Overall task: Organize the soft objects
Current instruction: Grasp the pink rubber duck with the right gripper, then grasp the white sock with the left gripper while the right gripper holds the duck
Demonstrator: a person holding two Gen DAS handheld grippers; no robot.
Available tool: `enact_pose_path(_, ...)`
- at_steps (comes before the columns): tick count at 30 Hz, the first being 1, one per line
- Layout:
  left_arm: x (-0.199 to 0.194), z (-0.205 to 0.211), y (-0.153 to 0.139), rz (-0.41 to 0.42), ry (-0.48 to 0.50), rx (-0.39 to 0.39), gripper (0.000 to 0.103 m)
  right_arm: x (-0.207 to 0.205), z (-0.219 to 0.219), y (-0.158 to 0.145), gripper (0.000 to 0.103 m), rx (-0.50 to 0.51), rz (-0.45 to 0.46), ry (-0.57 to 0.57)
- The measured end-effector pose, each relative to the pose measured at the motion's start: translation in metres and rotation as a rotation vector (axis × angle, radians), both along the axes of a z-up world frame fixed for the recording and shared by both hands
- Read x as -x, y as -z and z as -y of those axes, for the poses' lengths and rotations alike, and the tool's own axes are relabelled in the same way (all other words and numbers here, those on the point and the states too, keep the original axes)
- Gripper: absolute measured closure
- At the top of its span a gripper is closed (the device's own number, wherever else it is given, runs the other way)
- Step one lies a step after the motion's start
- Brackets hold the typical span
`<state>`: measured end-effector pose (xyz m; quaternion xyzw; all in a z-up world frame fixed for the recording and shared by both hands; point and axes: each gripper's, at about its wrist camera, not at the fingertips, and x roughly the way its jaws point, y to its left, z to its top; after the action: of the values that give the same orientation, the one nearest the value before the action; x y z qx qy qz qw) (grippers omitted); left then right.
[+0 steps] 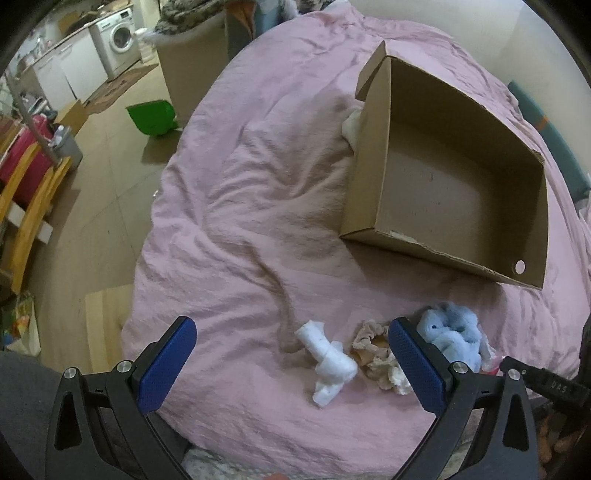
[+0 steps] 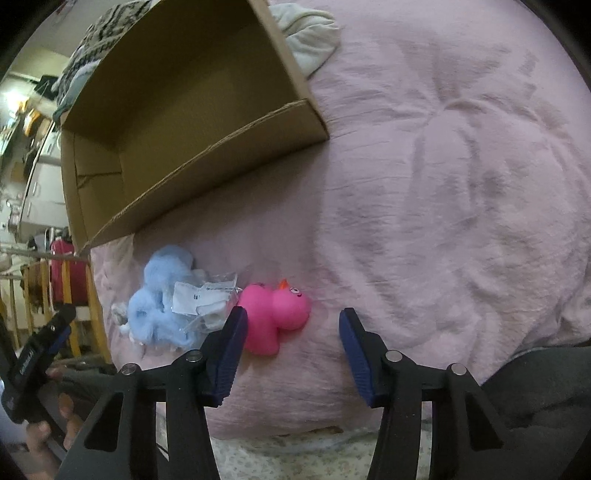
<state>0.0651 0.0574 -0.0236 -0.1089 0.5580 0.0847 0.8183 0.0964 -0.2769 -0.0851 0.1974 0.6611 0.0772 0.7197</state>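
An open cardboard box (image 1: pixel 461 177) lies on the pink bedspread (image 1: pixel 258 184); its inside looks empty. In the left wrist view, a white rolled sock (image 1: pixel 328 358), a beige scrunchie (image 1: pixel 373 352) and a blue plush toy (image 1: pixel 452 336) lie near the front edge. My left gripper (image 1: pixel 291 328) is open and empty above the white sock. In the right wrist view, a pink rubber duck (image 2: pixel 275 314) lies beside the blue plush (image 2: pixel 162 299), which has a clear plastic bag (image 2: pixel 207 295) on it. My right gripper (image 2: pixel 293 317) is open, its tips on either side of the duck. The box (image 2: pixel 184 110) stands beyond.
A white cloth (image 2: pixel 310 33) lies behind the box. Left of the bed are the floor, a green bin (image 1: pixel 153 118), a washing machine (image 1: pixel 118 40), a red suitcase (image 1: pixel 22 155) and wooden furniture (image 1: pixel 33 206). The other gripper shows at the left (image 2: pixel 37 354).
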Motion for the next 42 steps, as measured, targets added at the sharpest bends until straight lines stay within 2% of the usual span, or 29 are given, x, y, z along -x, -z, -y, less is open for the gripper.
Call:
enact_pose_path(5,-0.003,0.007,0.003,-0.011,0.020,0.002,0.000,-0.007,-0.011,0.011,0.043,-0.038,-0.004,-0.027)
enact_pose_path(11,-0.004,0.007,0.008,-0.028,0.019,0.011,0.000,-0.014,-0.019,0.022,0.043,-0.078,-0.028,-0.049)
enact_pose_path(13,-0.004,0.004,0.008,-0.026,0.009,0.011,0.000,-0.015,-0.027,0.025,0.054,-0.087,-0.026,-0.068)
enact_pose_path(16,-0.004,0.003,0.007,-0.023,0.004,0.009,0.000,-0.015,-0.031,0.024,0.055,-0.084,-0.011,-0.083)
enact_pose_path(19,-0.002,0.001,0.006,-0.020,0.003,0.003,0.000,-0.010,-0.025,0.010,0.055,-0.073,0.040,-0.076)
enact_pose_path(22,0.001,-0.005,0.006,-0.022,-0.012,0.010,0.000,-0.003,-0.007,-0.017,0.055,-0.039,0.151,-0.019)
enact_pose_path(25,0.001,-0.011,0.008,-0.030,-0.036,0.029,0.001,0.004,0.005,-0.040,0.055,-0.064,0.248,0.029)
enact_pose_path(29,-0.003,-0.012,0.015,-0.057,-0.046,0.053,0.010,0.008,0.000,-0.054,0.055,-0.092,0.316,0.011)
enact_pose_path(34,-0.011,-0.008,0.036,-0.133,-0.034,0.084,0.014,0.007,-0.013,-0.053,0.055,-0.099,0.317,-0.021)
enact_pose_path(36,-0.016,-0.002,0.048,-0.177,-0.017,0.106,0.020,0.005,-0.021,-0.049,0.055,-0.097,0.306,-0.024)
enact_pose_path(38,-0.018,0.003,0.061,-0.218,-0.012,0.127,0.032,0.003,-0.022,-0.047,0.055,-0.092,0.300,-0.026)
enact_pose_path(39,-0.018,0.005,0.068,-0.239,-0.012,0.141,0.035,0.004,-0.022,-0.046,0.055,-0.086,0.297,-0.026)
enact_pose_path(41,-0.018,0.008,0.078,-0.265,-0.013,0.164,0.053,0.002,-0.022,-0.042,0.055,-0.080,0.290,-0.028)
enact_pose_path(42,-0.018,0.009,0.080,-0.265,-0.013,0.180,0.058,0.002,-0.022,-0.042,0.055,-0.081,0.289,-0.027)
